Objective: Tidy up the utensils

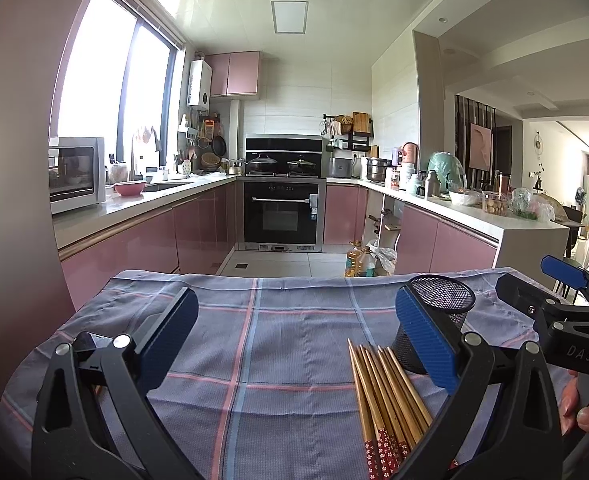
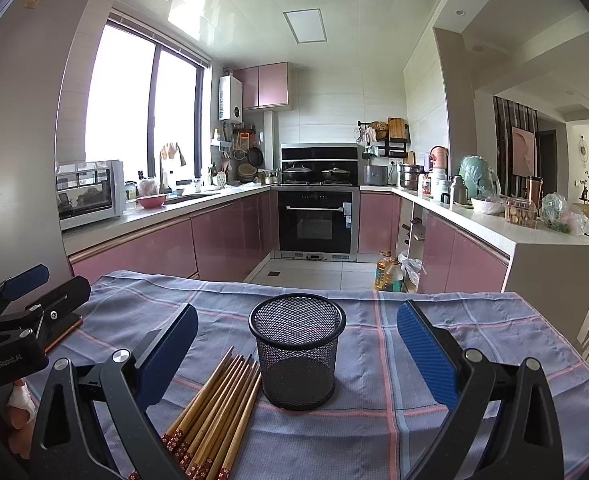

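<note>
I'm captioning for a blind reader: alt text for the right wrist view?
A black mesh cup stands upright on a checked cloth, between the open right tongs. A bundle of chopsticks lies beside it, with a pink kitchen behind.

We see the mesh cup (image 2: 297,350) standing on the cloth-covered table (image 2: 374,420), chopsticks (image 2: 214,404) lying just beside it at 8 o'clock. Left gripper (image 1: 294,332) sits at 9 o'clock of the right gripper (image 2: 296,344); kitchen counters (image 2: 494,232) behind at 12.
</note>
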